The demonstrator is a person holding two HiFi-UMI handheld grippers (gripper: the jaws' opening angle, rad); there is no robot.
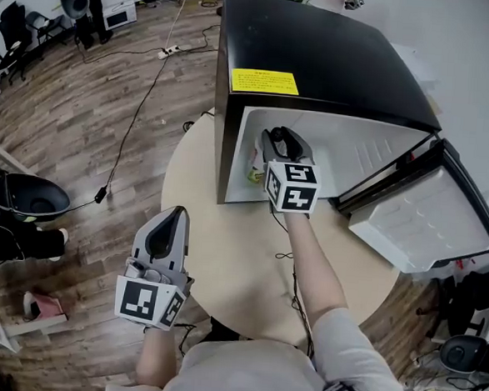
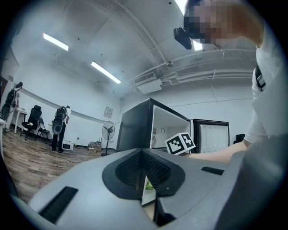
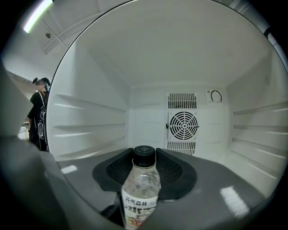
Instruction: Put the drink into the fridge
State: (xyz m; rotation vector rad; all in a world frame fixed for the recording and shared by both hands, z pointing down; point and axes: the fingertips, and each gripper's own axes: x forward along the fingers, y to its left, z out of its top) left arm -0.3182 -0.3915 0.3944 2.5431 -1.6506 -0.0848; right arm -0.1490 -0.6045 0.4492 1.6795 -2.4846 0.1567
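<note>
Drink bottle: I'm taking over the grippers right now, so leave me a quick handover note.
Right gripper: shut on the drink bottle, which is upright, and reaching inside the open fridge.
Left gripper: shut, empty, over the round table.
Done: door open, bottle inside the cavity.
Left: set it on the fridge floor, release, withdraw; probably close the door.

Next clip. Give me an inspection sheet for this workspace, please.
Surface: round table, bare apart from the fridge and a thin cable.
Job's things: fridge on the table, door open; bottle upright, just inside the fridge.
Clutter: nothing seen.
Tools: right tool shut on the bottle; left tool shut, empty, at the table's left edge.
Cables: thin cable on table; floor cable and power strip.
Surroundings: wooden floor, a standing fan.
</note>
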